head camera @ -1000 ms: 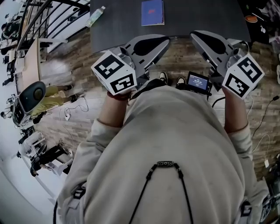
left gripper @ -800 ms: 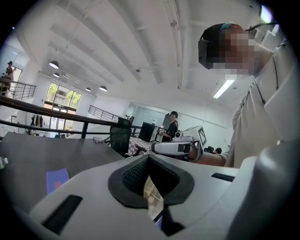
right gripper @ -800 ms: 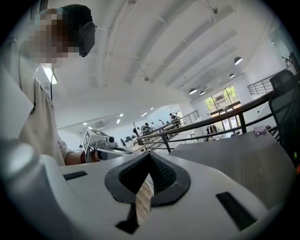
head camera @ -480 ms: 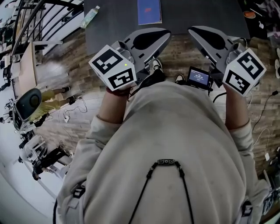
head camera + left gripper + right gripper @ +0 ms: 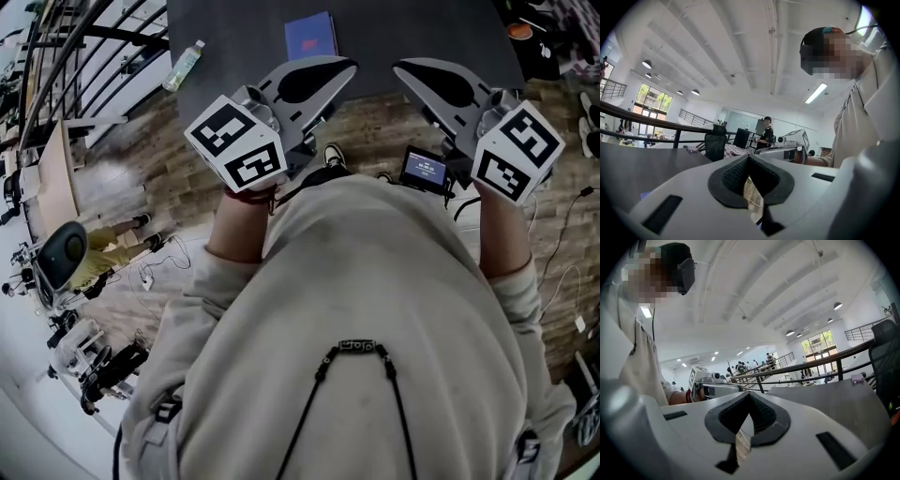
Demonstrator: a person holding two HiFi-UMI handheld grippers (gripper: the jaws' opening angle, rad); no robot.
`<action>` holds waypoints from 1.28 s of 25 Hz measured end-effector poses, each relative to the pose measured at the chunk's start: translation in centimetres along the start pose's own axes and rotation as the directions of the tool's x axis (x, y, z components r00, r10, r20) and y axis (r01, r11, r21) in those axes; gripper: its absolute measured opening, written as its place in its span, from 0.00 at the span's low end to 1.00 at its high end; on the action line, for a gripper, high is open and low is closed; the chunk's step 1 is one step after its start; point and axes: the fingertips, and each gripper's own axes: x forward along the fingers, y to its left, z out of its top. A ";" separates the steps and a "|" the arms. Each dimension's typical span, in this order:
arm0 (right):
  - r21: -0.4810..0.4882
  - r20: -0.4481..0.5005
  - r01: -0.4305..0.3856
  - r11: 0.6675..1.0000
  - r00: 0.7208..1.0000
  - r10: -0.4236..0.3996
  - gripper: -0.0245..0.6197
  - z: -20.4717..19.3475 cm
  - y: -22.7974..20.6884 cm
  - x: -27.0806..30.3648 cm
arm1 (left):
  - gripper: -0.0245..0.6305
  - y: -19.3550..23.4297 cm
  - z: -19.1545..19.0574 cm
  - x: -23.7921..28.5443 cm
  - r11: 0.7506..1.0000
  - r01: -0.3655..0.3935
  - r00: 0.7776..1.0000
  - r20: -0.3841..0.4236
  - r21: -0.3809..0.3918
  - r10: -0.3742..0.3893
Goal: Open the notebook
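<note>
A closed blue notebook (image 5: 310, 36) lies on the dark grey table (image 5: 234, 37) near its front edge, seen in the head view. Both grippers are held level in front of the person, short of the table edge. My left gripper (image 5: 348, 67) points just below and right of the notebook, my right gripper (image 5: 401, 67) further right. In the left gripper view the left gripper (image 5: 749, 157) has its pads together with nothing between them. The right gripper (image 5: 749, 396) looks the same in its own view. The notebook is hidden in both gripper views.
A plastic bottle (image 5: 183, 64) lies on the table's left part. A small screen device (image 5: 425, 171) hangs at the person's waist. Wooden floor, a round chair (image 5: 66, 253) and railings lie to the left. A black chair (image 5: 715, 143) and a standing person (image 5: 765, 133) are beyond the table.
The table and notebook have drawn nearer and slid left in the head view. Both grippers have moved forward towards the table edge, still shut.
</note>
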 end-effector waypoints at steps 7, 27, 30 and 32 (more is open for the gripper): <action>0.003 -0.008 0.052 0.999 0.999 -0.052 0.06 1.3 -1.8 2.1 | 0.05 2.6 1.5 1.3 0.996 0.086 0.996 0.008 0.012 -0.086; 0.035 -0.036 0.116 0.993 0.993 -0.115 0.06 3.5 -0.9 9.5 | 0.05 8.2 3.8 -3.3 0.982 0.186 0.981 0.047 0.016 -0.186; 0.044 -0.046 0.106 0.993 0.993 -0.104 0.06 3.8 -0.8 11.0 | 0.05 9.1 3.5 -4.3 0.985 0.171 0.984 0.052 -0.006 -0.170; 0.042 -0.067 0.085 0.996 0.994 -0.082 0.06 3.4 -0.8 13.0 | 0.05 10.2 3.0 -5.2 0.987 0.161 0.985 0.062 -0.023 -0.159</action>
